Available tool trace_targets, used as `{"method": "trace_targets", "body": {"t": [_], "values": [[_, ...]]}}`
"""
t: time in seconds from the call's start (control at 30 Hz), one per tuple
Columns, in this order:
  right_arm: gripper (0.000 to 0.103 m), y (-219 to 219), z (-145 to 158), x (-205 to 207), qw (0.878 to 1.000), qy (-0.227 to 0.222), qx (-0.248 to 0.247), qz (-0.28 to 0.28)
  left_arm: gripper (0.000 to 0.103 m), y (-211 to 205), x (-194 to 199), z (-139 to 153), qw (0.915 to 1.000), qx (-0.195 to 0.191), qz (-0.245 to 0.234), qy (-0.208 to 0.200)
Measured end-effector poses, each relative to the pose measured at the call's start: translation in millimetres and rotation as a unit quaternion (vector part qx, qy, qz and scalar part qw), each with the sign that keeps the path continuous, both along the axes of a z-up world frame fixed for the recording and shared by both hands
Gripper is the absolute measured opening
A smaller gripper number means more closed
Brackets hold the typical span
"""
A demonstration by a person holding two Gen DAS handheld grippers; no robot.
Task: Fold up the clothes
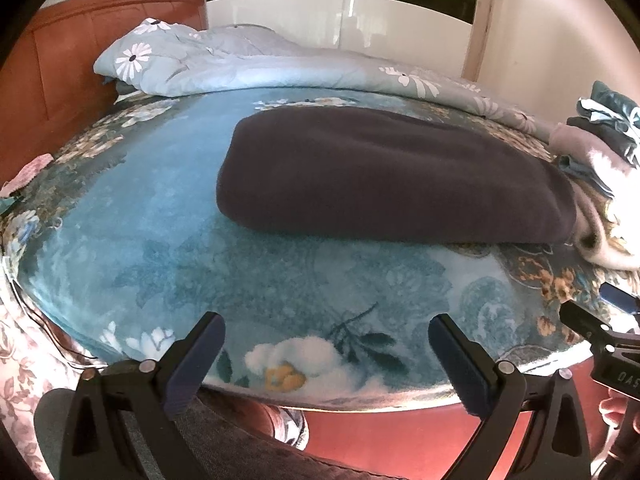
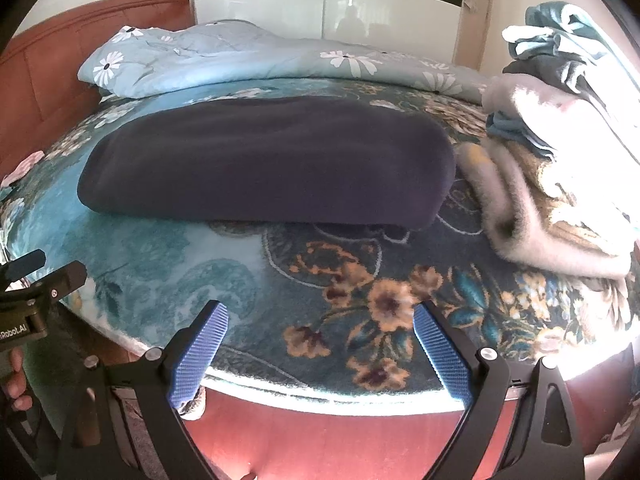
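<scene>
A dark navy garment (image 1: 384, 176) (image 2: 272, 160) lies folded into a thick rectangle on the teal floral bedspread (image 1: 160, 256) (image 2: 168, 264). My left gripper (image 1: 326, 334) hovers open above the bed's near edge, well short of the garment, nothing between its fingers. My right gripper (image 2: 320, 322) is also open and empty, over the near edge in front of the garment's right half. The right gripper's body shows at the right rim of the left wrist view (image 1: 600, 336); the left one's shows at the left rim of the right wrist view (image 2: 36, 292).
A pile of pale and teal clothes (image 2: 560, 152) (image 1: 604, 160) sits at the right of the bed. A light blue daisy quilt (image 1: 248, 64) (image 2: 240, 56) is bunched along the far side. A reddish headboard (image 1: 72, 60) stands left; a red floor (image 2: 340, 440) lies below.
</scene>
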State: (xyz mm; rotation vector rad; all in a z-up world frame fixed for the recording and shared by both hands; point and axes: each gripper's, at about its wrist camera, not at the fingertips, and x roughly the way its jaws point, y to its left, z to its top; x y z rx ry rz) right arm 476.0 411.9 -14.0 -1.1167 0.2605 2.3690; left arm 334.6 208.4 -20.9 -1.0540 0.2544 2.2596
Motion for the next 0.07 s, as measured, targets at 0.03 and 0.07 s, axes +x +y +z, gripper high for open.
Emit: {"method": "trace_targets", "body": {"t": [0.03, 0.07], "values": [[0.095, 0.4, -0.4, -0.4, 1.0, -0.001, -0.001, 0.0, 0.103, -0.1, 0.1, -0.3, 1.0, 0.0, 0.001, 0.001], [0.095, 0.8, -0.8, -0.8, 1.0, -0.001, -0.001, 0.0, 0.103, -0.2, 0.2, -0.5, 1.0, -0.001, 0.001, 0.002]]}}
